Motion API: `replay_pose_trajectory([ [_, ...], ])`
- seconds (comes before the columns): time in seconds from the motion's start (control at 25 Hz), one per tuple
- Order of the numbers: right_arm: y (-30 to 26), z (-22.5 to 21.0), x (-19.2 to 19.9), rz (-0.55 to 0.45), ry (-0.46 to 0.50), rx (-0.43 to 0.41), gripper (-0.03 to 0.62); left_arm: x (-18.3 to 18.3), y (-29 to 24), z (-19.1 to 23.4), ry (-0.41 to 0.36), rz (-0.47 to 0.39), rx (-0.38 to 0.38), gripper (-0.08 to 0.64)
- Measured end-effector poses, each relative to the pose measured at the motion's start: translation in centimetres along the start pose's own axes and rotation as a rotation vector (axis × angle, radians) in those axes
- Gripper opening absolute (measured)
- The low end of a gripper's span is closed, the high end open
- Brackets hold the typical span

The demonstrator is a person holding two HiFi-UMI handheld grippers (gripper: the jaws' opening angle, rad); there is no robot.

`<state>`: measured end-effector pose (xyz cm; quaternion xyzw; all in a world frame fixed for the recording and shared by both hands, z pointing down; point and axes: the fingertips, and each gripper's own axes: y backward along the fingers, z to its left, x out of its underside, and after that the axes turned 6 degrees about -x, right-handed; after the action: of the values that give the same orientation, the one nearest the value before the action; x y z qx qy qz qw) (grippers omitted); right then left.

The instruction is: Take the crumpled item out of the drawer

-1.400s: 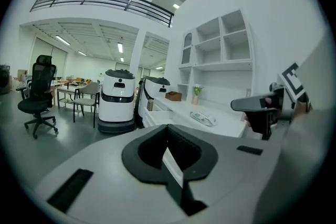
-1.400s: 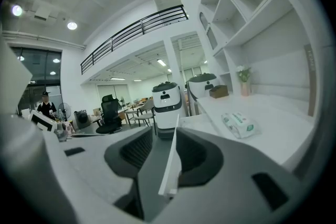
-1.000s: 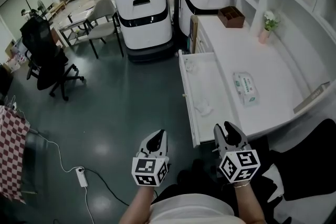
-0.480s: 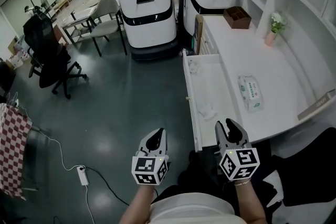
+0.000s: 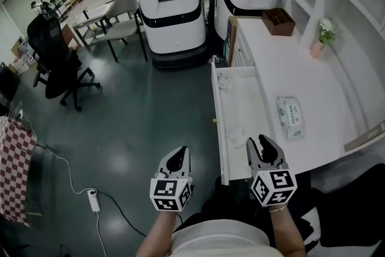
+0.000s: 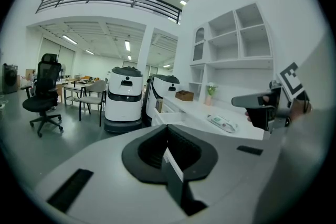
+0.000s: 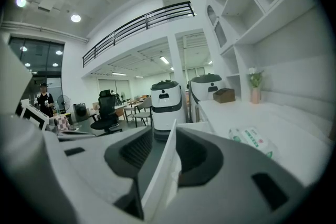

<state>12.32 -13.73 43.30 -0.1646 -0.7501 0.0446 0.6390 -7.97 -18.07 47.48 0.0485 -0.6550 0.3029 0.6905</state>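
Counter: the white counter (image 5: pixel 283 69) runs along the right wall, and two white-and-black machines (image 5: pixel 170 6) stand at its far end.
Drawer: the drawer (image 5: pixel 248 106) is pulled out of the counter's left face over the dark floor, and its bed is mostly bare.
Left gripper: the left gripper (image 5: pixel 179 155) is held over the floor, left of the drawer's near end and apart from it. Its jaws are pressed together with nothing between them.
Right gripper: the right gripper (image 5: pixel 260 142) is above the drawer's near corner. Its jaws are together and empty, touching nothing.
Wipes pack: the wipes pack (image 5: pixel 290 117) lies flat on the counter just right of the drawer.
Crumpled item: the crumpled item (image 5: pixel 225 82) is a small pale lump, probably paper. It lies in the drawer's far left corner, well apart from both grippers.
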Motion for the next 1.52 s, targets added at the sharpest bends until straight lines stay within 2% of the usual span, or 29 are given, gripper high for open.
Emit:
replay_pose_trajectory([
  [0.32, -3.2, -2.3, -0.5, 0.022, -0.005, -0.036, 0.126, -1.0, -3.3, 0.1, -0.005, 0.009, -0.028, -0.006],
  [0.76, -6.9, -3.7, 1.2, 0.091, -0.013, -0.067, 0.126, -1.4, -5.3, 0.7, -0.004, 0.025, -0.074, -0.006],
  [1.12, -9.0, -5.0, 4.7, 0.197, 0.003, -0.073, 0.126, -1.0, -5.9, 1.3, 0.003, 0.05, -0.103, -0.006],
  [1.52, -11.4, -5.5, 11.0, 0.383, 0.043, -0.086, 0.126, -0.3, -6.0, 1.9, 0.019, 0.076, -0.136, -0.006],
])
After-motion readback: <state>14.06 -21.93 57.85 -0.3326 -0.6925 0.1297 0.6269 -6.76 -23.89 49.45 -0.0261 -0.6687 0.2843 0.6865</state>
